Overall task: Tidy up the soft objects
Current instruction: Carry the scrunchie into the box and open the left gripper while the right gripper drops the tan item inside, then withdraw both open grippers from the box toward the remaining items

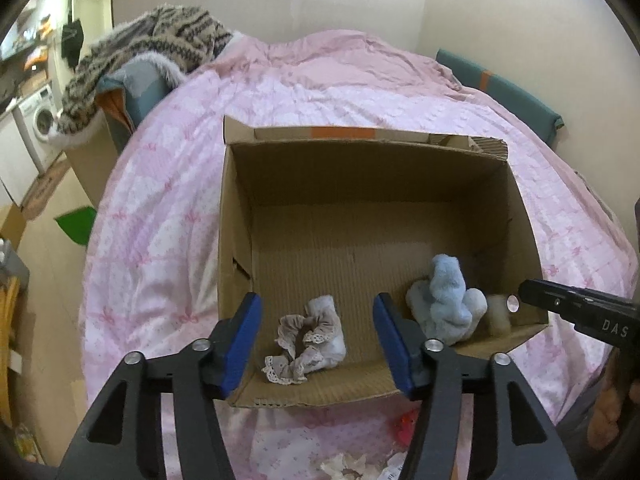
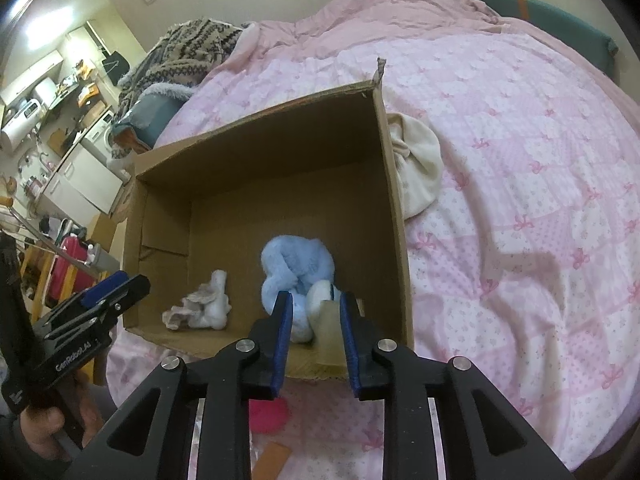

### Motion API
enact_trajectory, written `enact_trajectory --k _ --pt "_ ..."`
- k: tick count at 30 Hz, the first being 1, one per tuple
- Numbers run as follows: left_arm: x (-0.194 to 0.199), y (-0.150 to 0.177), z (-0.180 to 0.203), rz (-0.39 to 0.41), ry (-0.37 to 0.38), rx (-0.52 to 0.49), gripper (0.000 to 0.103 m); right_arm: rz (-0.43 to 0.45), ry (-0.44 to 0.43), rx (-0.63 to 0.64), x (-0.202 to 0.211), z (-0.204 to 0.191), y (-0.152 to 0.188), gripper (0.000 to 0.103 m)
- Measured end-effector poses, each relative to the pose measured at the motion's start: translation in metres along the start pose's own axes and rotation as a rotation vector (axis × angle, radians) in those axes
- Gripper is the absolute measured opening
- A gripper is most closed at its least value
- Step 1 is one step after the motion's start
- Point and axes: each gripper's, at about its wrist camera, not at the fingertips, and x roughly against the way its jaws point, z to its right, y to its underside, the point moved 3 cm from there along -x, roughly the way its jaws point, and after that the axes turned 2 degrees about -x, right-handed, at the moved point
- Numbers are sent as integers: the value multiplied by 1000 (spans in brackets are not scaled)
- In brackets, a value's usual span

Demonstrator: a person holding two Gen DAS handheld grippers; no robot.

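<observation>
On top of a bed with a pink bow-print quilt [image 1: 168,216] sits an open brown cardboard box [image 1: 360,184]. Its open top faces up, and two soft things lie on its floor near the front wall.

One is a small frilly grey-and-white lace sock bundle [image 1: 308,340]. It lies toward the front left of the box. The left tool [image 1: 318,340] hovers right over it with its two blue pads spread wide apart. Nothing is held between them. The bundle shows in the gap, but the pads do not touch it.

The other is a fluffy light blue plush toy [image 1: 444,300] in the front right part of the box, well apart from the sock bundle. The right tool [image 2: 316,340] reaches over the front edge of the box beside this toy. Its blue pads are partly open. A pale beige soft piece [image 2: 330,336] sits between the pads, but I cannot tell if they press on it.

Just outside the right wall of the box, a cream soft cloth ball [image 2: 416,168] lies on the quilt, touching the box. In front of the box, a bright pink fuzzy thing [image 2: 268,414] lies on the quilt. At the far left end of the bed is a striped brown-and-grey furry blanket [image 1: 152,44].
</observation>
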Motion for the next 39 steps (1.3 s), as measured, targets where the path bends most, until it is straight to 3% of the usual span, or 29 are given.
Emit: enact_trajectory --k 2,3,5,21,35,39 --pt "2 -1 1 10 -10 -9 61 6 0 2 1 -1 -2 35" --pt "3 -1 2 12 -15 -11 63 12 2 4 2 -1 -2 50" --pt "3 -1 1 14 -23 -12 65 38 1 5 5 -3 -2 69" --pt "10 4 -11 15 -57 12 67 43 0 -14 9 -2 -4 69" --pt "36 19 -17 15 -94 -3 67 53 -1 2 29 -9 15 69" --pt "43 28 -21 -2 -103 12 67 43 -43 -10 32 -13 24 69"
